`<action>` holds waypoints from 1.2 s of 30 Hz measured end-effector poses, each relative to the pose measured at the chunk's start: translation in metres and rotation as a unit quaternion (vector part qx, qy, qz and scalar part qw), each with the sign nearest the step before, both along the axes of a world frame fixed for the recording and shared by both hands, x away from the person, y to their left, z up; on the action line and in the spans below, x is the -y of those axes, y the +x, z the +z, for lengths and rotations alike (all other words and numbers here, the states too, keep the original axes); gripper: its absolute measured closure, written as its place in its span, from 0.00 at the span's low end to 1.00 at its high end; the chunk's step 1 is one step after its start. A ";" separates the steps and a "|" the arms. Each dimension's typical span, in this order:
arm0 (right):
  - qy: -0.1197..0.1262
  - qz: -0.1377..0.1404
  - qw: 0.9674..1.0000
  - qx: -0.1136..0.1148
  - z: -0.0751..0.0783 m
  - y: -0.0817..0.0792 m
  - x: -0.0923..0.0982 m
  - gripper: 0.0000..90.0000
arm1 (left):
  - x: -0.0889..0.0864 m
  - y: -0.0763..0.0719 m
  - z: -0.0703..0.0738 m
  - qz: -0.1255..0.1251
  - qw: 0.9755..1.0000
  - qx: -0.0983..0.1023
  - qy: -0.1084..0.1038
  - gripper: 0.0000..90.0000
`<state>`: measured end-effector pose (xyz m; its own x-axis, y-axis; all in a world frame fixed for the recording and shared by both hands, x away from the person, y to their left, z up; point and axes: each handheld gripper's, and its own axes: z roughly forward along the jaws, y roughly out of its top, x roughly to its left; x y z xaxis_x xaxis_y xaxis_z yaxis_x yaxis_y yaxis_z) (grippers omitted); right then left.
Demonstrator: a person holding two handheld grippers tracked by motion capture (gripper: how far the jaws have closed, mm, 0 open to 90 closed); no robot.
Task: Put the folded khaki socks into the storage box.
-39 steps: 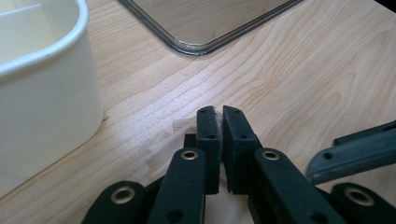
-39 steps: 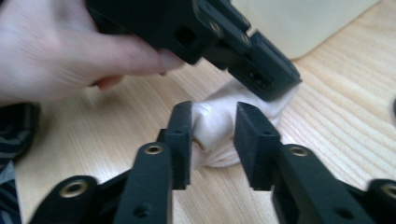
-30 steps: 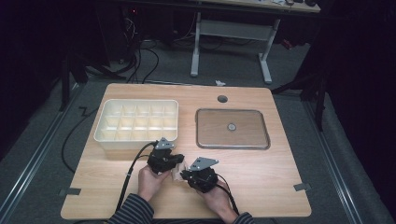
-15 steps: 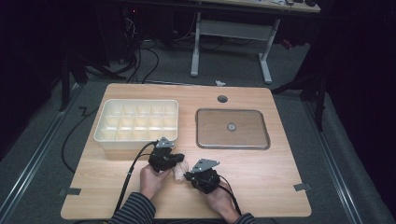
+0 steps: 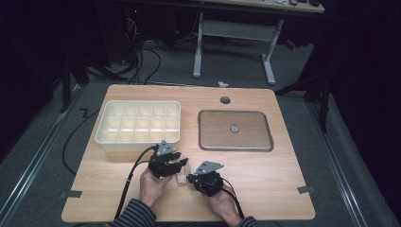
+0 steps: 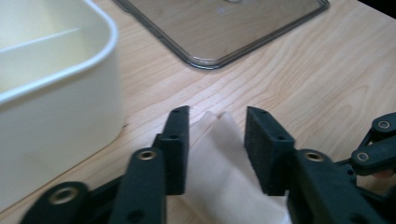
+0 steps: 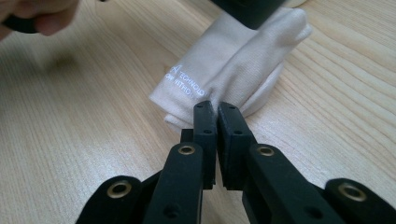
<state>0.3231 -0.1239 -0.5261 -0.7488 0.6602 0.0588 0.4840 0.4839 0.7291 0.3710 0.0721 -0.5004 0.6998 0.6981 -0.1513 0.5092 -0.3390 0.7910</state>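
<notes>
Right gripper [image 7: 216, 108]: jaws pinched together on one edge of the cloth [image 7: 233, 70], probably anchoring it while the other hand lets go.
Left gripper [image 6: 217, 133]: jaws have just been opening; pads now stand apart, the cloth's far end lying between them, unpressed.
Cloth: small beige folded fabric with printed lettering, flat on the table [image 5: 265, 165] between both grippers, near the front edge.
Change: a second ago the left jaws were clamped; both hands have barely shifted.
Organizer [image 5: 139, 125]: white, divided, just beyond the left gripper.
Tray [image 5: 235, 143]: clear, shallow, well right of the organizer.
</notes>
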 end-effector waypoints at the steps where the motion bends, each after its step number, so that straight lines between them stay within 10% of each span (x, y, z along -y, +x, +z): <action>1: 0.001 -0.002 1.000 0.000 0.000 0.000 0.000 0.97 | -0.002 -0.003 0.000 0.010 1.000 0.000 0.005 0.61; 13: 0.006 -0.006 1.000 -0.003 -0.001 0.003 -0.001 0.96 | -0.004 -0.038 -0.009 0.046 0.999 -0.022 0.011 0.45; 36: -0.006 -0.007 1.000 -0.001 -0.004 0.011 -0.006 0.96 | -0.003 -0.022 -0.020 0.067 0.996 -0.050 0.028 0.47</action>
